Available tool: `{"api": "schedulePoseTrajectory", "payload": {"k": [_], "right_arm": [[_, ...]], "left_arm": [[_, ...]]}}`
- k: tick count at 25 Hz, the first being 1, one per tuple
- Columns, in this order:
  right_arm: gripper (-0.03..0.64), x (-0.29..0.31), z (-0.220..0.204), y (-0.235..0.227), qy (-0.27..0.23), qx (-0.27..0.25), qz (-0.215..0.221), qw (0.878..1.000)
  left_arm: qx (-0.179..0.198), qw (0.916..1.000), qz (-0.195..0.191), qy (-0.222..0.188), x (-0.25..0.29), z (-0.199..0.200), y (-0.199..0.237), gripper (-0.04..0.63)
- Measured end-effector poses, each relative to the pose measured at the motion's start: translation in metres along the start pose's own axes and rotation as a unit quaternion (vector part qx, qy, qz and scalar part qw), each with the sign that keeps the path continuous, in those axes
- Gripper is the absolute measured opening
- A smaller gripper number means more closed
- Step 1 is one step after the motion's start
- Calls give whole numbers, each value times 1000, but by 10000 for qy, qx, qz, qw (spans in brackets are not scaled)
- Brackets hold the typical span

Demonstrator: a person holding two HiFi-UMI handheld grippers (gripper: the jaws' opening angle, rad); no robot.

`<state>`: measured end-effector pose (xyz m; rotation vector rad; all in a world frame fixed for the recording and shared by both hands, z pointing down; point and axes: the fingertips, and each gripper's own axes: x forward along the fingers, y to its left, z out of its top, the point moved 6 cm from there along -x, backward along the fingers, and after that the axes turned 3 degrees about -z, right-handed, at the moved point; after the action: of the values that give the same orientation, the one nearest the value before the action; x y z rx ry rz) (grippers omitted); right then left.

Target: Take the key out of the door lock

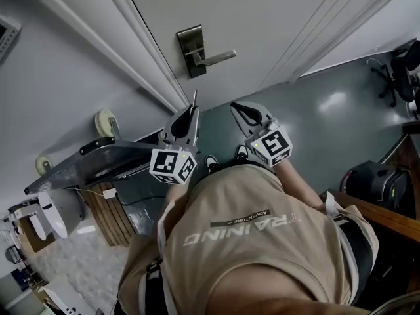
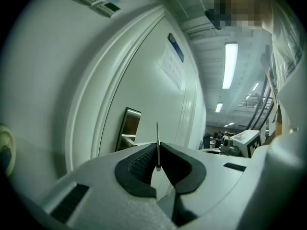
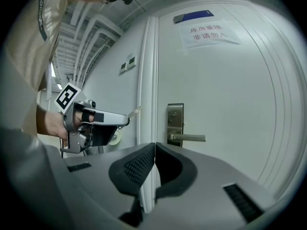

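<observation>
A thin metal key (image 2: 157, 145) stands edge-on between the pads of my left gripper (image 2: 158, 150), which is shut on it. In the head view the key (image 1: 194, 97) sticks out of the left gripper (image 1: 193, 109), well clear of the steel lock plate (image 1: 191, 50) and its lever handle (image 1: 216, 58) on the white door. The right gripper (image 1: 239, 107) hangs beside it, shut with nothing between its pads. From the right gripper view, the right gripper (image 3: 155, 147) points at the lock plate (image 3: 175, 123), and the left gripper (image 3: 125, 120) with the key (image 3: 135, 111) is off to the left.
A metal cart (image 1: 98, 156) with wheels stands against the wall at left. A black bag (image 1: 377, 179) and an office chair (image 1: 400, 71) are on the grey floor at right, by a wooden edge (image 1: 387, 222). A paper notice (image 3: 208, 32) is on the door.
</observation>
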<state>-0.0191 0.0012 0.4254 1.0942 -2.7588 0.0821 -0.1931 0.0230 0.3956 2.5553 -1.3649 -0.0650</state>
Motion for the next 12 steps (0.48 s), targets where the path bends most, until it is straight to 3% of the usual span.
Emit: {"api": "schedulePoseTrajectory", "payload": {"k": [5, 9, 12], "right_arm": [[14, -1, -5, 9, -41, -23, 181, 9998], [15, -11, 0, 8, -118, 8, 209, 9997], [14, -23, 1, 4, -116, 75, 229, 9996]], "left_arm": [[121, 9999, 14, 29, -4, 0, -5, 23], [-247, 9996, 100, 41, -4, -11, -4, 23], [-189, 9998, 66, 4, -1, -12, -15, 23]]}}
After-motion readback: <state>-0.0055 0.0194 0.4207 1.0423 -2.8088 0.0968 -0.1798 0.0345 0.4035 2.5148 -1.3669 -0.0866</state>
